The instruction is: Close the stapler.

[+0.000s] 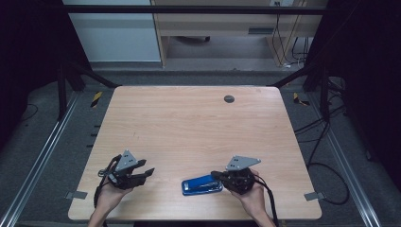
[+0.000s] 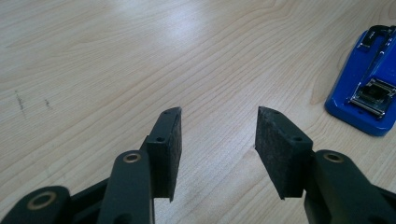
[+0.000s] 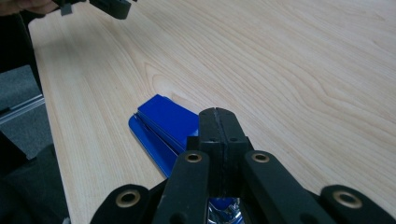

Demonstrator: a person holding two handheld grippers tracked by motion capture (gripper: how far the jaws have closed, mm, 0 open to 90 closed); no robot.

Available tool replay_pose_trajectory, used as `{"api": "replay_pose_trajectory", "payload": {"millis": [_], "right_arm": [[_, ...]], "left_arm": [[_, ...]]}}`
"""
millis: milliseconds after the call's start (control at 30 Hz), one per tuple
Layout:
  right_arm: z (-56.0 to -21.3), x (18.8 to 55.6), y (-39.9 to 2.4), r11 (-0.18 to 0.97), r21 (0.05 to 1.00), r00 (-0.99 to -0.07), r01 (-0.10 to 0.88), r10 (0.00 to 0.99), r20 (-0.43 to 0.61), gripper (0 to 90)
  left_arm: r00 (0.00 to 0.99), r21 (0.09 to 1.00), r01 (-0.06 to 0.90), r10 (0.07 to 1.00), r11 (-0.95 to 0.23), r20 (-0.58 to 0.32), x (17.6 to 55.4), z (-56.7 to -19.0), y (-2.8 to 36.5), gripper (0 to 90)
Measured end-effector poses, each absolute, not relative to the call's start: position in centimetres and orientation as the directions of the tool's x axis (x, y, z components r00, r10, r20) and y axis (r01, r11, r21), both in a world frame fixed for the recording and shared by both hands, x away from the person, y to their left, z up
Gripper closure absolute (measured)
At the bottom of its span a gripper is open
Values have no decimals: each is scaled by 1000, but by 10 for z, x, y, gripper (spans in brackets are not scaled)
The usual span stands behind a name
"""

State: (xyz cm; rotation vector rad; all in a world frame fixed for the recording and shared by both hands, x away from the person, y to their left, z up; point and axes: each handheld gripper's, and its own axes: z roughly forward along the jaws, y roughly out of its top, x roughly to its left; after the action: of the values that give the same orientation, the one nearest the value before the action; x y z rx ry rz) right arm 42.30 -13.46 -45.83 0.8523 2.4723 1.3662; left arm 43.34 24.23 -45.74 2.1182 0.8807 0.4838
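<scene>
Lying flat near the front edge of the wooden table [image 1: 189,123], a blue stapler [image 1: 202,185] looks rigid, fairly heavy and smooth, probably best gripped across its narrow sides. The right gripper [image 1: 216,175] hangs over the stapler's right end, jaws pressed together with nothing between them, angled low toward the left. The left gripper [image 1: 145,168], well apart to the left, hovers with its jaws parted and empty.

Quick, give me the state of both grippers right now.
Left gripper: open, nothing between its pads, above bare table.
Right gripper: shut, pads pressed together, over the blue stapler, not gripping it.
</scene>
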Motion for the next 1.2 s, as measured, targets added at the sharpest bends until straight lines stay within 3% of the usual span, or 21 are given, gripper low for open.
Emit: {"api": "replay_pose_trajectory", "payload": {"millis": [500,600,1200], "right_arm": [[-467,424,-137,421,810,-819,408,560,122,900],[-465,421,-134,449,810,-823,377,563,71,900],[-463,423,-142,363,858,-809,363,580,97,900]], "left_arm": [[687,780,425,725,-460,53,433,-457,241,506],[687,779,425,724,-461,54,433,-457,241,506],[678,787,429,734,-443,44,433,-457,242,474]]}}
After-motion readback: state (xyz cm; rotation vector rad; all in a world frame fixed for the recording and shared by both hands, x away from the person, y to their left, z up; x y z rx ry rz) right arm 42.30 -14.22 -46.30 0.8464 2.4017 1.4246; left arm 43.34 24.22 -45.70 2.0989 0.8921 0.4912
